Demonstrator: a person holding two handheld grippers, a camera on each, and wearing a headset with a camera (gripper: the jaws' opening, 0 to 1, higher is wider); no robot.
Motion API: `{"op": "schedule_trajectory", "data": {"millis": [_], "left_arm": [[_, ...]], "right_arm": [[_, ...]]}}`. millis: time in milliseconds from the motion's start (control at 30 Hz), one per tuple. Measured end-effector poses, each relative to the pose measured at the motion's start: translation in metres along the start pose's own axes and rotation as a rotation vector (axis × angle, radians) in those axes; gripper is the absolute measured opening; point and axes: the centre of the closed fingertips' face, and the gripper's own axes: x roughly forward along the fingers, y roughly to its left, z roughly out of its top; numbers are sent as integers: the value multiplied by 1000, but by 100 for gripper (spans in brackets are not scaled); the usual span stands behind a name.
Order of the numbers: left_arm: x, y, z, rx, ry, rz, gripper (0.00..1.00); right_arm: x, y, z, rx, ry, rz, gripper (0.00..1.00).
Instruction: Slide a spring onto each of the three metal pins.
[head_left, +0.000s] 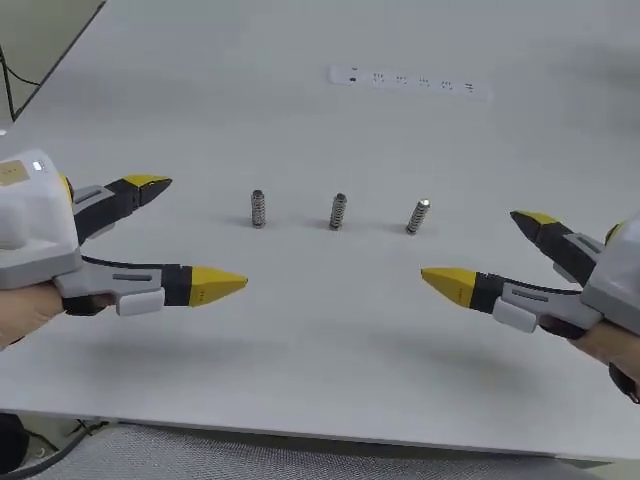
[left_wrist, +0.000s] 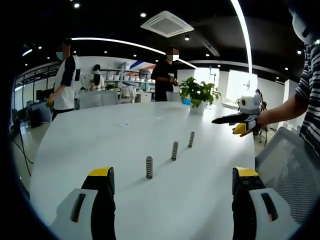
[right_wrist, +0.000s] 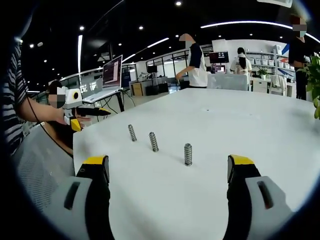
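Between the wide-spread left gripper (head_left: 205, 233) and right gripper (head_left: 470, 244) stand 3 spring-covered pins (head_left: 338, 211), the head view adding a power strip (head_left: 410, 82) beyond them, the gripper views standing people (left_wrist: 65, 75).

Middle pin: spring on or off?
On: a spring wraps the middle pin along nearly its whole height.
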Motion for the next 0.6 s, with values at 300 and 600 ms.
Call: {"op": "schedule_trajectory", "data": {"millis": [300,600], "left_arm": [[3,-1,3,2,-1,-8,98],[4,-2,1,5,5,-12,98]], "right_arm": [[-2,-3,-2,3,2,-7,100],[-1,-2,-3,8,0,-7,100]]}}
